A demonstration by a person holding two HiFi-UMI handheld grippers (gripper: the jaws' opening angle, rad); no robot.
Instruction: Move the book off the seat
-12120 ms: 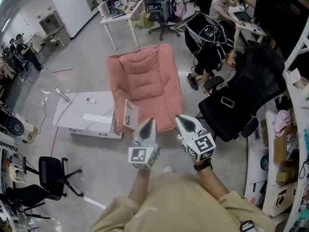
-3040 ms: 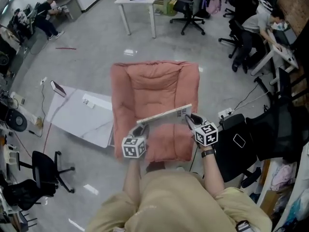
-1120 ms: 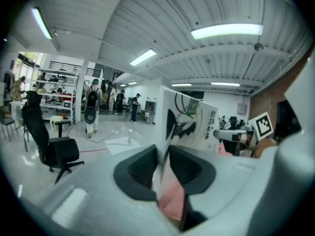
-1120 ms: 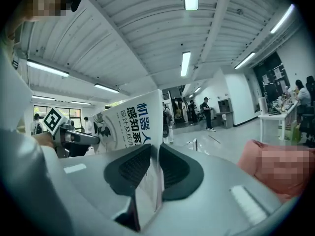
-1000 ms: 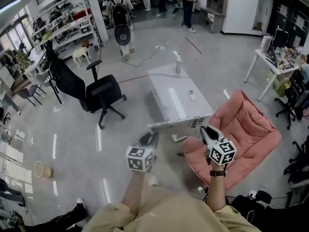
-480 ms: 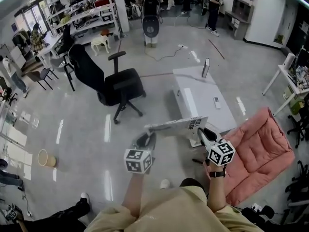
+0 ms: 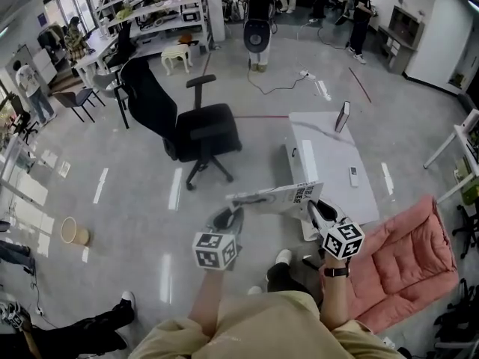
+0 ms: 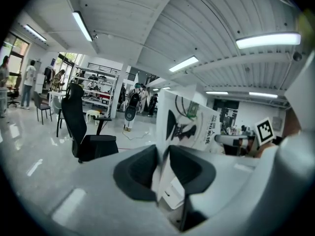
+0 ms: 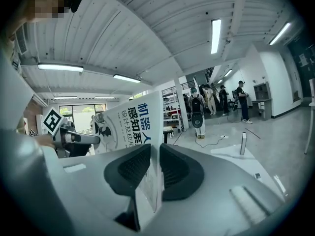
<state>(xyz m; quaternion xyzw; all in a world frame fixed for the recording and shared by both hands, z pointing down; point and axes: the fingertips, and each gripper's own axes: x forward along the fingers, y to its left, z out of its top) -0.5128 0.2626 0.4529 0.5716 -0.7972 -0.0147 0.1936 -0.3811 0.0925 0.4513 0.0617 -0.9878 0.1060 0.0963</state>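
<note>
Bright, even light comes from long ceiling lamps [image 8: 268, 40], which glare white in both gripper views. The glossy floor [image 7: 135, 200] mirrors them as pale streaks; shadows under the office chair [image 7: 202, 126] are soft. Every view bulges at its edges, with black corners in the gripper views. Close to the lens, the left hand-held gripper [image 8: 163, 154] is blurred.

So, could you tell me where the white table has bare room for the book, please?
Bare top for the book lies between the white strip and the remote, and at the far end of the table beside the upright slim object. Nothing crowds it.
</note>
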